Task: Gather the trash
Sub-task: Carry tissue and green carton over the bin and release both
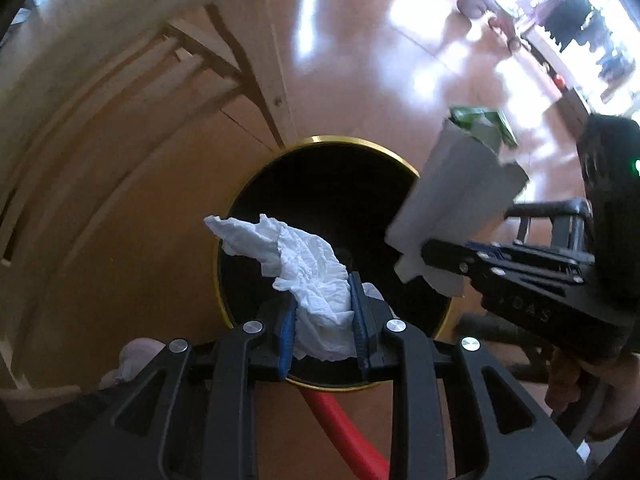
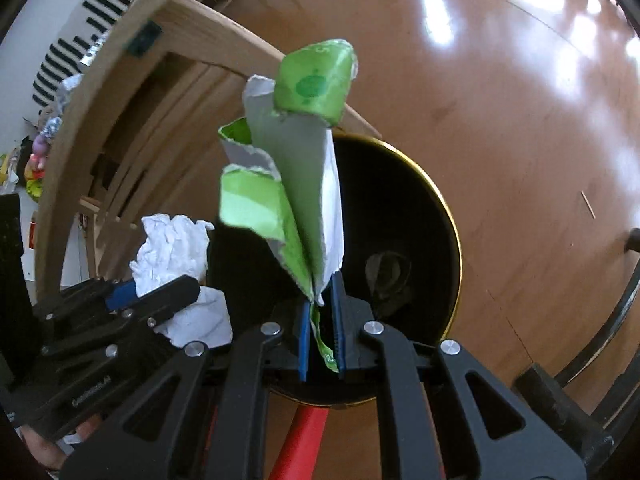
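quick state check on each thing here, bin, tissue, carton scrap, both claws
bin: upright on the floor, open-topped, some scrap at the bottom
white tissue: crumpled, held above the bin
torn green carton: ripped, held above the bin
left claw: shut on the tissue
right claw: shut on the carton

Glossy orange-brown wood floor [image 2: 520,140], strong window glare top right. Pale wooden furniture frame [image 1: 224,64] on the left. Black-and-white striped fabric [image 2: 92,8] beyond it.
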Motion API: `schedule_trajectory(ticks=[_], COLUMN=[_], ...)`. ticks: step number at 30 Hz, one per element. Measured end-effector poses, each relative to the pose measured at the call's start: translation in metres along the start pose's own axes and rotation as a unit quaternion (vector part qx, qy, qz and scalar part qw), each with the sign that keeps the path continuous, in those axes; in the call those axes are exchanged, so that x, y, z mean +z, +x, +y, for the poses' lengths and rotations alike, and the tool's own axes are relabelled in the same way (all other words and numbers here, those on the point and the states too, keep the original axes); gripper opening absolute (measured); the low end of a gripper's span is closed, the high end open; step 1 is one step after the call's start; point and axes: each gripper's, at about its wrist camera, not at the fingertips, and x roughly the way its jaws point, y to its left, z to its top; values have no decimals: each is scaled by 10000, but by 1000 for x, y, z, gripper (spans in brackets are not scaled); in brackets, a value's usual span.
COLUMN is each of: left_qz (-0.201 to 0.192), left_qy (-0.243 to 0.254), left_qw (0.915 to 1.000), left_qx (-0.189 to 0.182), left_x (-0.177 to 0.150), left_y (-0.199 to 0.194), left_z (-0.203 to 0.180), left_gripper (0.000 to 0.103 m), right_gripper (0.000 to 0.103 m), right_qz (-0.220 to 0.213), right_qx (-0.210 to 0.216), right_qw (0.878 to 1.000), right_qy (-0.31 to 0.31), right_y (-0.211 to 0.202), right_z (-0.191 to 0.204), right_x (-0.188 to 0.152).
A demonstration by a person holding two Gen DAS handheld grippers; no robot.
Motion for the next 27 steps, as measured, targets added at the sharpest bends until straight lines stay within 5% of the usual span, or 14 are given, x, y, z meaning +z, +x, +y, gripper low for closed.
schedule_trajectory(ticks=[13, 14, 15, 16, 17, 22, 27], left_qz=[282, 354, 399, 329, 226, -97, -1739], left_qy=[75, 84, 47, -45, -110, -519, -892], left_qw=[9996, 9993, 9992, 9994, 9995, 9973, 9806], left_qx=[-51, -27, -16, -75, -173, -507, -156], left_x=[-6, -5, -6, -7, -8, -8, -13], left_y=[8, 10, 12, 10, 8, -14, -113], left_z=[-1, -2, -2, -2, -2, 9, 29], left_gripper=[27, 35, 57, 75, 97, 97, 97], right_gripper=[11, 15, 46, 63, 97, 96, 96], right_qz=[6, 33, 72, 39, -53, -606, -1748], right_qx=[-58, 31, 86, 91, 33, 92, -175], right_qw=[10000, 9999, 9995, 9994, 9994, 9966, 9837], right_qy=[36, 141, 280, 321, 349, 553, 390], right_y=[-2, -2, -3, -6, -12, -48, -101], right_z=[12, 11, 7, 2, 1, -7, 7], right_x=[15, 17, 18, 19, 20, 26, 35])
